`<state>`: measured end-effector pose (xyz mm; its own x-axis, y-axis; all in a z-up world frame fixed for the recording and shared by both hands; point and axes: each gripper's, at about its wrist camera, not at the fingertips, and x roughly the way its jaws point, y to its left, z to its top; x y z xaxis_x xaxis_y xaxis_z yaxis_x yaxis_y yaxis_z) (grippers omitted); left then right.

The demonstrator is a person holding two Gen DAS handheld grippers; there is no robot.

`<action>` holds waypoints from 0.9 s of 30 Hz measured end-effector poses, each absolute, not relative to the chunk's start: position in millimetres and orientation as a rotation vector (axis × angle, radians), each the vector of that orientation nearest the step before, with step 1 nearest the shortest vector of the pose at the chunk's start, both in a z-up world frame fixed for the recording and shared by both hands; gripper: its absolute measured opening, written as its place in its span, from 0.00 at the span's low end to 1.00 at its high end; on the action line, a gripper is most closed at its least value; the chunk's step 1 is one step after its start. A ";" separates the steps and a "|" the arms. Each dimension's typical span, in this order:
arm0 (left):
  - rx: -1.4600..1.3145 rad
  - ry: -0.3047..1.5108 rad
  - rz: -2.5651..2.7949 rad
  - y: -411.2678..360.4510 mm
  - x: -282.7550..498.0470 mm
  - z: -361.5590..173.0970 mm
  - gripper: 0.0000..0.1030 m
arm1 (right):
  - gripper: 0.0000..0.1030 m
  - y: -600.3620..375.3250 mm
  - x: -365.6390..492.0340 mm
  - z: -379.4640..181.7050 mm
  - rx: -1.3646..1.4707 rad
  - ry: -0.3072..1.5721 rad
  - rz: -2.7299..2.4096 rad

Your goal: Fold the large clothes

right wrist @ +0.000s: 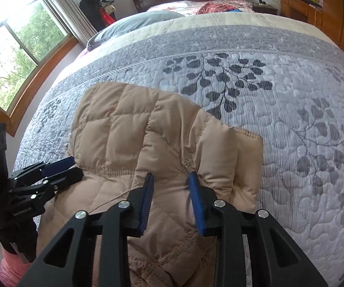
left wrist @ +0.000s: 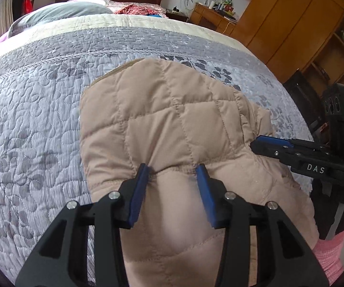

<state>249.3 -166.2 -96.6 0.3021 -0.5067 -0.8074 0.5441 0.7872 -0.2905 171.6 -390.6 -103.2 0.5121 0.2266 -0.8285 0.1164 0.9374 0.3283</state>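
Wooden window frame [right wrist: 32, 76] shows only beside the right claw [right wrist: 170, 179].

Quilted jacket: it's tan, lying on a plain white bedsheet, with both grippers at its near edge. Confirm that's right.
One detail is off. The quilted tan jacket lies not on a plain white sheet but on a grey quilted bedspread printed with dark leaves, as the right wrist view shows. The rest holds: the left gripper and the right gripper are both at its near edge.
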 end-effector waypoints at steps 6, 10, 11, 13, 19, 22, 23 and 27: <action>0.060 1.042 -0.686 -168.1 248.1 -100.3 0.41 | 0.29 -387.6 172.1 -109.1 0.353 1.031 0.061; 0.078 1.028 -0.666 -170.8 245.7 -101.6 0.41 | 0.29 -386.0 174.3 -112.0 0.346 1.032 0.052; 0.082 1.021 -0.659 -171.1 244.5 -100.4 0.41 | 0.29 -386.1 174.0 -111.4 0.349 1.031 0.052; 0.091 1.007 -0.650 -171.2 241.6 -97.9 0.41 | 0.29 -387.2 173.3 -110.3 0.359 1.029 0.054; 0.082 1.006 -0.649 -169.3 241.5 -98.0 0.42 | 0.29 -386.4 174.5 -111.2 0.356 1.031 0.050; 0.087 0.998 -0.640 -168.3 237.9 -94.9 0.42 | 0.30 -388.0 172.9 -108.4 0.370 1.021 0.061; 0.085 0.997 -0.636 -167.3 235.9 -92.5 0.42 | 0.30 -388.3 171.0 -106.3 0.368 1.015 0.069; 0.064 0.969 -0.626 -151.3 218.1 -72.6 0.41 | 0.46 -389.9 154.4 -89.5 0.376 0.970 0.111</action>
<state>218.1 -151.3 -72.6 0.4052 -0.4679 -0.7854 0.5233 0.8232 -0.2204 154.4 -389.9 -89.5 0.5656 0.2584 -0.7831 0.0745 0.9298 0.3606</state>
